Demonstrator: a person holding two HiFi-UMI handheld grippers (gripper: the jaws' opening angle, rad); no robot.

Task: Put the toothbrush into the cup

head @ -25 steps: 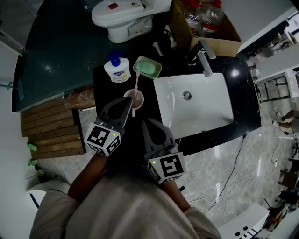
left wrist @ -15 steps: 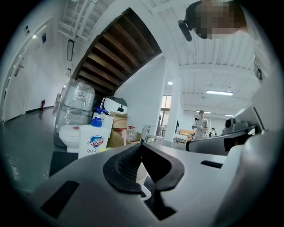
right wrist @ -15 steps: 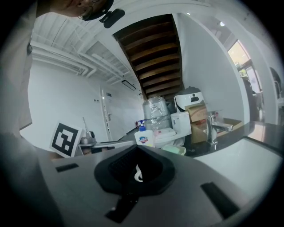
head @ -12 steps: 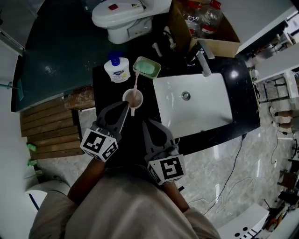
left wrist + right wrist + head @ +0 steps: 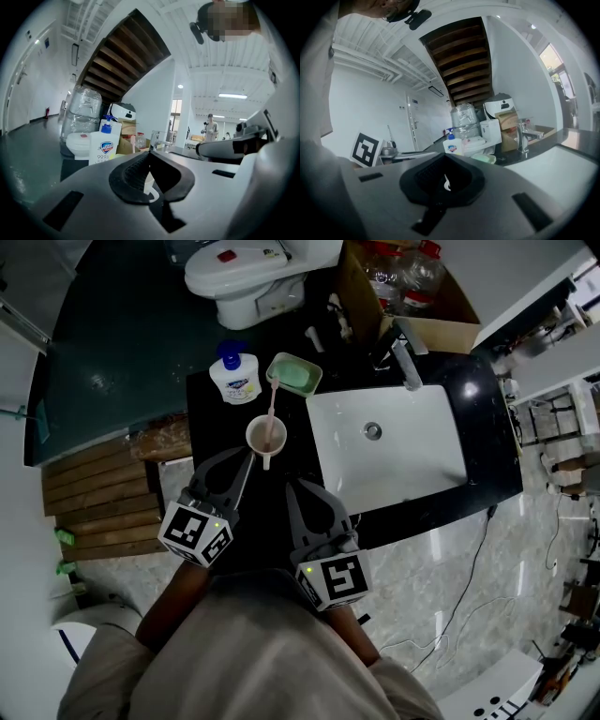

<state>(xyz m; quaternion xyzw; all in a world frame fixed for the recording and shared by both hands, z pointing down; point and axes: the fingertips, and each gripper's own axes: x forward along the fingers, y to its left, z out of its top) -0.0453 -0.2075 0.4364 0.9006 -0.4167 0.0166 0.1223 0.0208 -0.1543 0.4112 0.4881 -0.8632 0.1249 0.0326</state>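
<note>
— What can't you make out along your left gripper (image 5: 151,157)?
— Its jaws, pressed together, cover nearly all the cup (image 5: 149,183); I see only a white sliver.
— And from above?
— The lower end of the toothbrush (image 5: 272,404) is sunk inside the cup, the toilet (image 5: 248,268) runs off the top edge, and the print on the bottle (image 5: 233,381) is too small to read.

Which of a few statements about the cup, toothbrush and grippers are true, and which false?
The toothbrush stands in the cup. True.
The left gripper grips the cup. False: it is shut on nothing, close by the cup.
The cup is in the sink. False: it stands on the black counter beside it.
The soap bottle stands beside the green dish. True.
The right gripper holds the toothbrush. False: it is shut and empty.
</note>
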